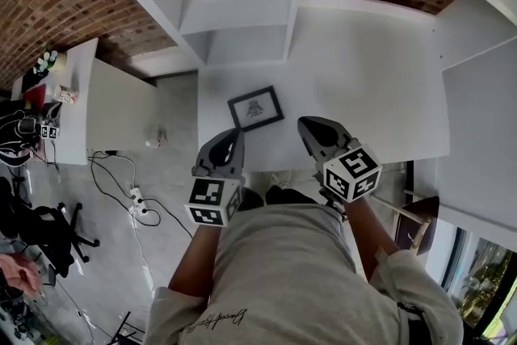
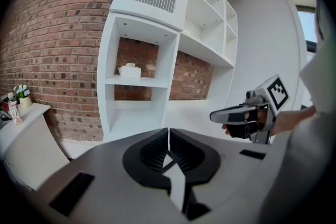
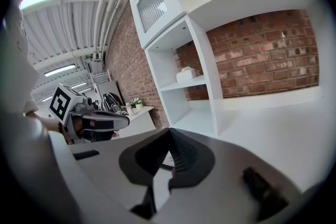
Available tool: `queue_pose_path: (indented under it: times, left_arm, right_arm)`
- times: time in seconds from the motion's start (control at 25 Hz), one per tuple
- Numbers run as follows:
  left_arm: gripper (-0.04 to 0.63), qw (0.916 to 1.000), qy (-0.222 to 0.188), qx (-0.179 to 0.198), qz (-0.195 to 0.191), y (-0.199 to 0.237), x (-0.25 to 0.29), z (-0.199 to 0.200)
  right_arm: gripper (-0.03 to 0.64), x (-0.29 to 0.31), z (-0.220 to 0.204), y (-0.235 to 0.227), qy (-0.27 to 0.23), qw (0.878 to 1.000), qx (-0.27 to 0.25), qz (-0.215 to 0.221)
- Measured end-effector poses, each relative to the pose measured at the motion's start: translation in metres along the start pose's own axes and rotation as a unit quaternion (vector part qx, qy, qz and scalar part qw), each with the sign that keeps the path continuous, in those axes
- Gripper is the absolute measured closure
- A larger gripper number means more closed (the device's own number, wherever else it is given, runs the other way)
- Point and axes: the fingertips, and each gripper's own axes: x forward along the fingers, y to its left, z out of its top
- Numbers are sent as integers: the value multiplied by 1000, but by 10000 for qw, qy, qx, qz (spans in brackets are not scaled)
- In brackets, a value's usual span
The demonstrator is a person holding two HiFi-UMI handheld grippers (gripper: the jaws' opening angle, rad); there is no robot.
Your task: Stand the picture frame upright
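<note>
**Frame flat on the table, both claws clenched and empty**

The left gripper [image 1: 229,143] hung near the picture frame [image 1: 255,108], off its near-left corner and clear of it. Its jaws were pressed together with nothing between them. That looked like a carrying posture and not a grip, and the jaws would have had to part before taking an edge.

The picture frame lay flat and face up on the white table [image 1: 363,77], turned a little askew. Neither gripper touched it. Beyond the frame's far edge stood the white shelf unit [image 1: 234,20], leaving bare tabletop around the frame where it could be stood up. Any prop on its back could not be seen, since that side faced the table.

The right gripper [image 1: 317,133] was near the frame's near-right corner, also apart from it. Its jaws were likewise closed on nothing. With one claw on each side of the frame, the person seemed set to work two-handed, perhaps one claw lifting an edge while the other steadied the frame. Judged from this, the standing-up had not yet begun.
</note>
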Motion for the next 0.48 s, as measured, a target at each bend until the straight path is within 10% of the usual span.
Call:
queue_pose_path:
  times: [0.48]
  left_arm:
    - [574,9998,184,24,-42,38,24,-9]
  right_arm:
    - [589,36,-15,-8,237,9995,123,-163]
